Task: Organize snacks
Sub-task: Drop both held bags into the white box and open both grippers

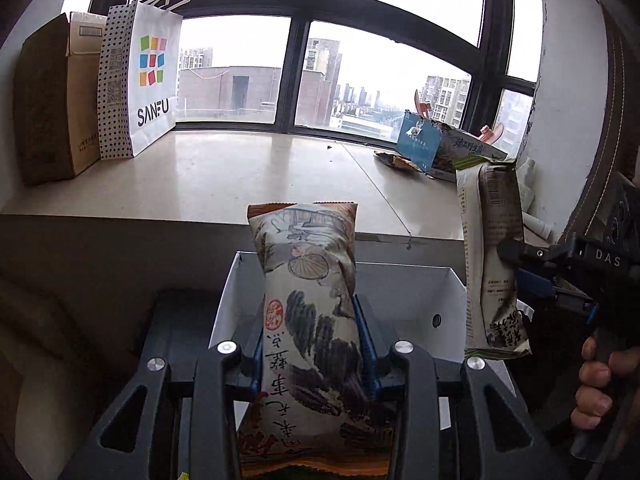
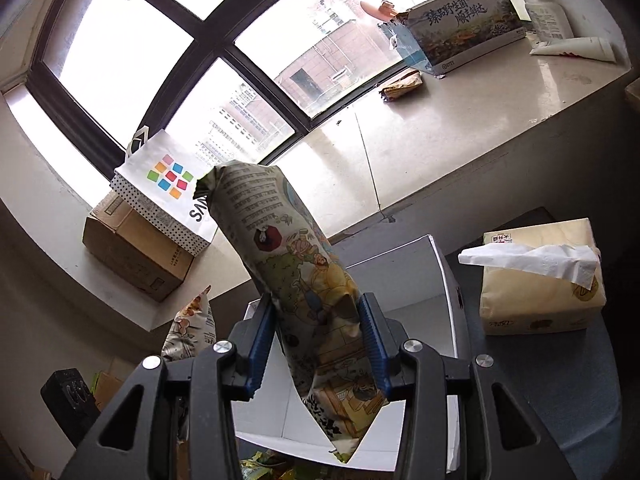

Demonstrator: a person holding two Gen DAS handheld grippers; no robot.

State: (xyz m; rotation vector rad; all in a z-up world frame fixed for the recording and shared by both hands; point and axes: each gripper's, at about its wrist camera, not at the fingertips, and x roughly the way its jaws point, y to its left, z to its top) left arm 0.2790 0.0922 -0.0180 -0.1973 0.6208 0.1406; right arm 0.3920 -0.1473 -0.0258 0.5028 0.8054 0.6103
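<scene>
I have a snack packet clamped in each gripper, both raised over an open white box (image 1: 404, 292) that stands below the front edge of the window ledge (image 1: 224, 176). My left gripper (image 1: 310, 344) is closed on an orange-trimmed packet (image 1: 308, 300); my right gripper (image 2: 316, 344) is closed on a green-trimmed packet (image 2: 296, 280), tilted left.

By my judgement the sorting is at an early or middle stage: neither packet is in the box yet, and the part of the box floor I can see is bare. More wrappers (image 2: 276, 466) show at the bottom edge of the right view, so more is probably left.

Only the left view shows the right gripper from outside, with the hand (image 1: 604, 384) on its handle. Only the right view shows a tissue pack (image 2: 540, 276) just beside the box, and a tube (image 2: 576, 49) at the ledge's far right corner.
</scene>
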